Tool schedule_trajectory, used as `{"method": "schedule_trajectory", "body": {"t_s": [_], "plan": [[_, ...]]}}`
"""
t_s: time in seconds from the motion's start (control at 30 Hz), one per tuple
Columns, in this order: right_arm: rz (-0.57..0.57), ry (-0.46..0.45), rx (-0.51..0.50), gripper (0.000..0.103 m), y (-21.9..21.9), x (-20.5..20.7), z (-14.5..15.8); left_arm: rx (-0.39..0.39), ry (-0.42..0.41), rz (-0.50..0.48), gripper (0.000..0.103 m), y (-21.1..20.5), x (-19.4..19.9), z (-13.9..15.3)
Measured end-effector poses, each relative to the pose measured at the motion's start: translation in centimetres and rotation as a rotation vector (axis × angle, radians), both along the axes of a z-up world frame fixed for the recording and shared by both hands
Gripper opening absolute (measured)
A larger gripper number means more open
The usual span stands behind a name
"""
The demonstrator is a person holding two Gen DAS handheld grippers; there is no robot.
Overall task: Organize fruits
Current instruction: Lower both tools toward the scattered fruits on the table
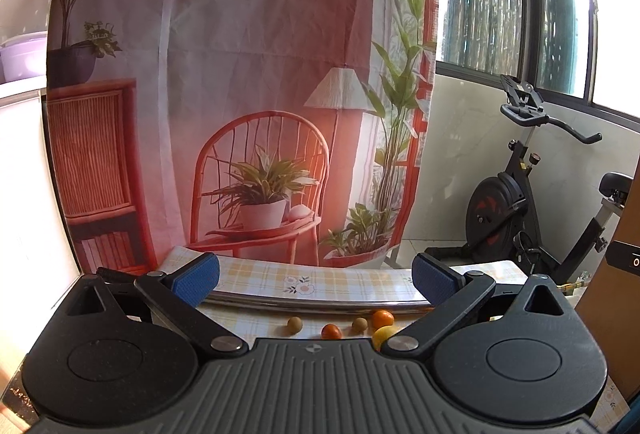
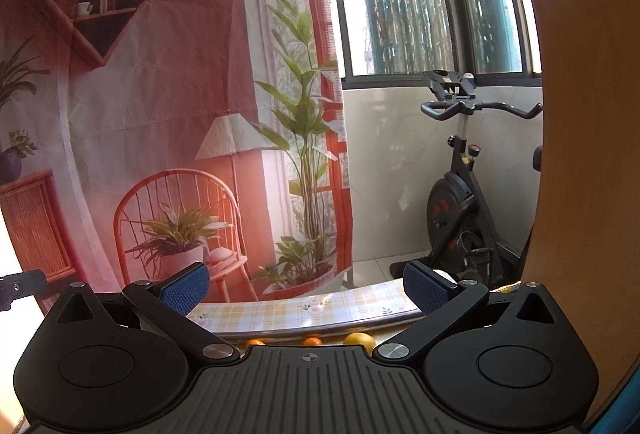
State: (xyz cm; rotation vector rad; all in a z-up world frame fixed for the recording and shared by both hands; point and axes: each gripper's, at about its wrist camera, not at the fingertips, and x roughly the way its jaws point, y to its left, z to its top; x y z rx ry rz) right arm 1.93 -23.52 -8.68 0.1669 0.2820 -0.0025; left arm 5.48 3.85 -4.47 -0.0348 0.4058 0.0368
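Five fruits are showing in the left wrist view, lying on the checked counter [image 1: 320, 280] just in front of a metal rim [image 1: 320, 301]: we are counting two small brown round ones [image 1: 294, 323] [image 1: 359, 324], two orange ones [image 1: 331, 331] [image 1: 383, 318] and one yellow fruit [image 1: 385, 335] half hidden by the gripper body. Three are peeking out in the right wrist view: two orange fruits [image 2: 255, 342] [image 2: 311, 341] and one yellow [image 2: 359, 339]. We are holding the left gripper [image 1: 316, 276] level above the counter, its blue-padded fingers [image 1: 198, 280] spread wide with nothing between them. We are holding the right gripper [image 2: 306, 286] likewise, level and pointing at the printed backdrop [image 2: 160, 94], its fingers [image 2: 425, 288] spread wide apart and empty.
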Motion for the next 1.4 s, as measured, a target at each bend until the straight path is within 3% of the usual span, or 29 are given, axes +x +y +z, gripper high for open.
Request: {"method": "schedule_trajectory", "body": {"t_s": [0.17,0.3,0.5,0.63,0.77,0.83,0.93,1.03,1.23,1.4], "plan": [[-0.007,0.043,-0.018,0.103,-0.1,3.4,-3.0,0.053,0.054,0.070,0.103,1.3,3.4,-2.6],[0.012,0.072,-0.021,0.103,-0.2,6.2,-5.5,0.026,0.101,0.061,0.102,2.6,5.7,-5.0],[0.016,0.126,-0.062,0.103,0.3,9.9,-9.8,-0.025,0.189,0.049,0.091,5.3,8.9,-9.5],[0.048,0.180,-0.021,0.103,0.2,11.9,-12.5,-0.052,0.216,0.028,0.087,6.4,10.2,-11.8],[0.064,0.236,0.014,0.103,0.1,13.7,-15.2,-0.039,0.191,0.030,0.087,6.6,10.6,-13.1],[0.077,0.254,0.018,0.103,0.2,14.2,-16.2,-0.020,0.219,0.021,0.087,6.2,11.5,-13.6],[0.090,0.270,-0.005,0.103,0.6,14.7,-17.3,0.001,0.236,-0.018,0.087,5.7,12.1,-14.0],[0.092,0.282,-0.008,0.103,0.7,15.1,-18.0,-0.025,0.238,-0.041,0.092,5.4,12.8,-14.5],[0.070,0.297,0.006,0.103,0.2,16.2,-18.9,-0.001,0.191,-0.115,0.095,4.1,13.3,-15.5],[0.059,0.317,-0.002,0.102,-0.1,17.2,-19.9,0.068,0.221,-0.204,0.083,2.1,14.8,-17.3]]}}
